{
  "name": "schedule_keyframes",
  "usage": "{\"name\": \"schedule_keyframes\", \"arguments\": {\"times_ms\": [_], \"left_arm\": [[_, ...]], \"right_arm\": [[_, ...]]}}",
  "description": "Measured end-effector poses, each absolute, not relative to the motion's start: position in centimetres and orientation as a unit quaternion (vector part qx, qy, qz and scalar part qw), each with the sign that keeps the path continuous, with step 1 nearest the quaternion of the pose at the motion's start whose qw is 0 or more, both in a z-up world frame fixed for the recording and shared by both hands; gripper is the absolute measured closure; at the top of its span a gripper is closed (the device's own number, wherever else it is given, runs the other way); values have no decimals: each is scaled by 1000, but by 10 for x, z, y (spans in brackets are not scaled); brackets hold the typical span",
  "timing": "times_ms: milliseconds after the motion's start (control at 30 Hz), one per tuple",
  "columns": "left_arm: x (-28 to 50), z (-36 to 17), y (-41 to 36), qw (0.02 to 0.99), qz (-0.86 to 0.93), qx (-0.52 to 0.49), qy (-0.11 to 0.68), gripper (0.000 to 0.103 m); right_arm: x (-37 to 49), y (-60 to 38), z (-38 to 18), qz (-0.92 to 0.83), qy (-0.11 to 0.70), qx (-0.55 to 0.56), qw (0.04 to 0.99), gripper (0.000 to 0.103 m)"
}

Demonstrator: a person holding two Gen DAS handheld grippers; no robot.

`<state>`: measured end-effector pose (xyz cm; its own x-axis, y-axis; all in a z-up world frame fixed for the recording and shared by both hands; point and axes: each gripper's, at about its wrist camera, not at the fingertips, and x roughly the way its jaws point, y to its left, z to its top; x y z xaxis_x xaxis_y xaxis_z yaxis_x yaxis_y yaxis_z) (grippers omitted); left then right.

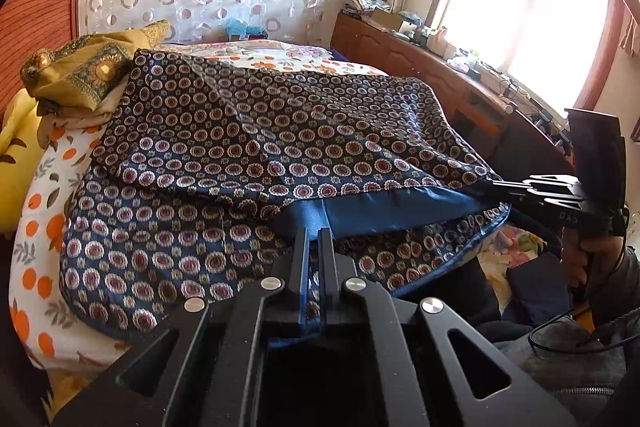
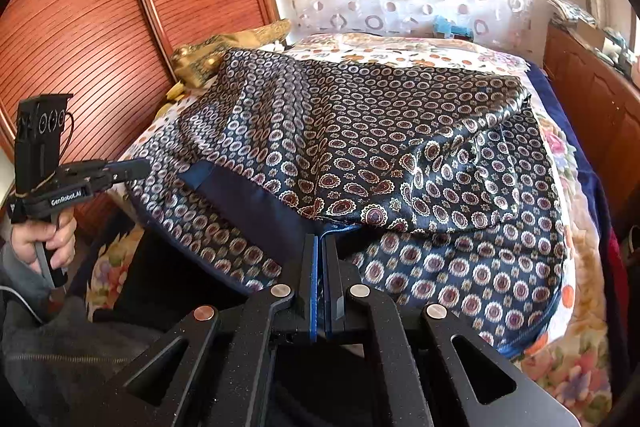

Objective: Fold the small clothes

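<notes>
Reading "GenRobot.AI", left claw pinches patterned garment.

A dark blue patterned garment is being spread over the bed, reaching its near edge. Its plain blue hem is being pinched between the closed fingers of the right gripper at the bed's near edge. Further left along the same hem, the cloth is being clamped by the left gripper, whose handle is being gripped by a hand. A gold cushion is being kept at the bed's far left corner.
</notes>
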<state>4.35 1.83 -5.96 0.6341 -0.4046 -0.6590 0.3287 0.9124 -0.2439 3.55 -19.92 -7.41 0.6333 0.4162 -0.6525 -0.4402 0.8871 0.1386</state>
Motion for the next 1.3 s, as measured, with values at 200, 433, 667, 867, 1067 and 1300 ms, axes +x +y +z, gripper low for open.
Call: {"name": "schedule_keyframes", "arguments": {"times_ms": [200,433,667,867,1067,1300], "left_arm": [[47,-79,20,899,-186,-53,393,98],[57,-80,26,903,-166,-47,393,54],[72,-82,25,905,-159,-68,388,50],[84,-95,15,894,-172,-63,408,51],[86,-102,6,895,-175,-49,408,63],[87,-102,2,898,-168,-43,404,63]], "right_arm": [[36,-204,-84,215,370,-8,904,101],[38,-216,-77,201,368,12,908,90],[45,-252,-68,131,336,8,933,62],[94,-282,-91,66,359,30,931,62],[114,-290,-100,72,363,67,926,62],[94,-290,-97,65,335,46,939,101]]}}
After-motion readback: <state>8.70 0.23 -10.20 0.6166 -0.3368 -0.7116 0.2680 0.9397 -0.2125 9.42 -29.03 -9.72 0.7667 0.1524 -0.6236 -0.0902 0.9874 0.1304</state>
